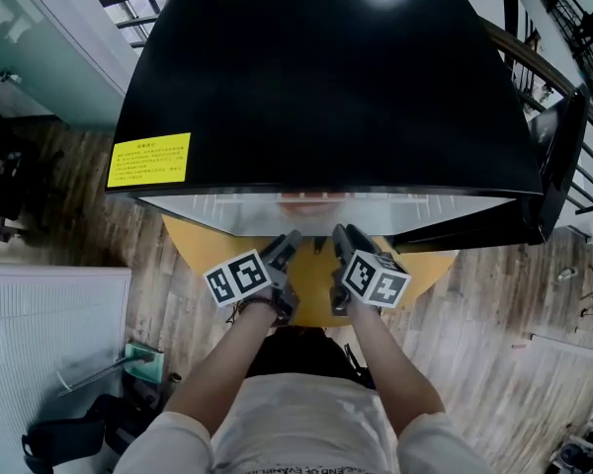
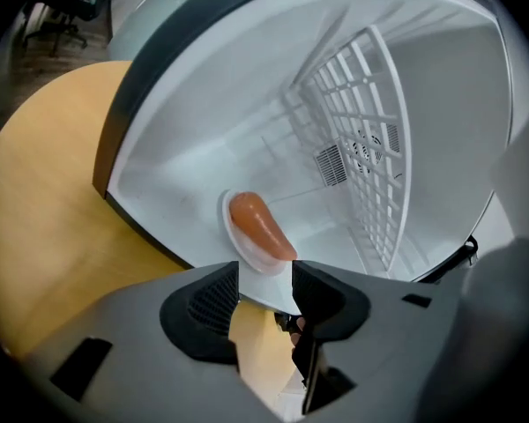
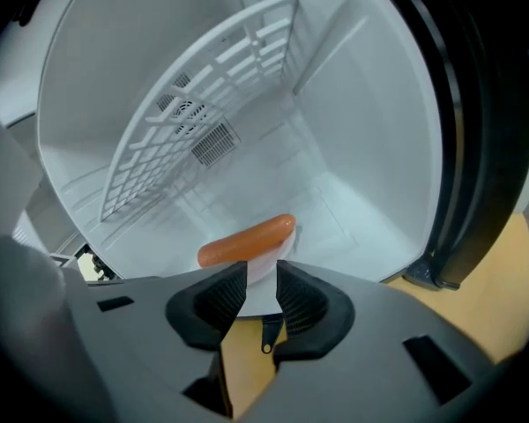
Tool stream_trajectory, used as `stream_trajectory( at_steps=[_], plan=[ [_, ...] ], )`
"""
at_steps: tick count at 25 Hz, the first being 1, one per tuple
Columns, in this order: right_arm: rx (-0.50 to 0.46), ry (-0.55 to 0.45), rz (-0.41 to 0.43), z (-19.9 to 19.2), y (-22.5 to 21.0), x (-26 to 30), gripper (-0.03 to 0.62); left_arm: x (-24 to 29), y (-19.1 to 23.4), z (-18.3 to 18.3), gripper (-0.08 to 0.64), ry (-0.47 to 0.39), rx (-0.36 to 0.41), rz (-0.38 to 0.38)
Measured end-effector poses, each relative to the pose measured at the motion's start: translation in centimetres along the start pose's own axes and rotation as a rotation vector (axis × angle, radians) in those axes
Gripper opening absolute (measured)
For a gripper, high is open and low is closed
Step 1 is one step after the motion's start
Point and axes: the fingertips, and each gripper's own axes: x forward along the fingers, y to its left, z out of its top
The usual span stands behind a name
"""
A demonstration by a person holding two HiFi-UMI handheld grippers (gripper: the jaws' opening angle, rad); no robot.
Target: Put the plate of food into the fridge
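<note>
A white plate carrying one orange sausage lies on the white floor of the open black fridge, close to its front edge. The right gripper view shows the same sausage on the plate. My left gripper hovers just in front of the plate, jaws apart, pads off the rim. At the plate's other side my right gripper has a gap between its pads and holds nothing. In the head view both grippers point into the fridge opening.
The fridge stands on a round yellow table. Its door hangs open at the right. A white wire rack leans upright against the back wall inside. Wooden floor surrounds the table, with a white panel at the left.
</note>
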Motion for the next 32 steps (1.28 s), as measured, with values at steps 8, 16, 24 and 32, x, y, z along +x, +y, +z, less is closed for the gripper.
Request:
stream_trajectory(
  at_steps=[8,16,24,32],
  plan=[
    [-0.161,-0.033,0.047,0.2,4.7,-5.6,0.057,-4.4,-5.2,-1.3,0.096,0.024,0.257,-0.068],
    [-0.253,-0.020,0.109,-1.4,8.2,-10.9,0.032,-9.1,-7.8,-3.0,0.025,0.017,0.506,-0.045],
    [-0.317,0.015,0.140,-3.9,9.6,-14.5,0.029,-13.3,-8.5,-6.3,0.023,0.021,0.788,0.004],
    [-0.293,0.039,0.145,-5.7,9.6,-16.0,0.028,-14.2,-8.0,-7.8,0.023,0.012,0.823,0.071]
  ],
)
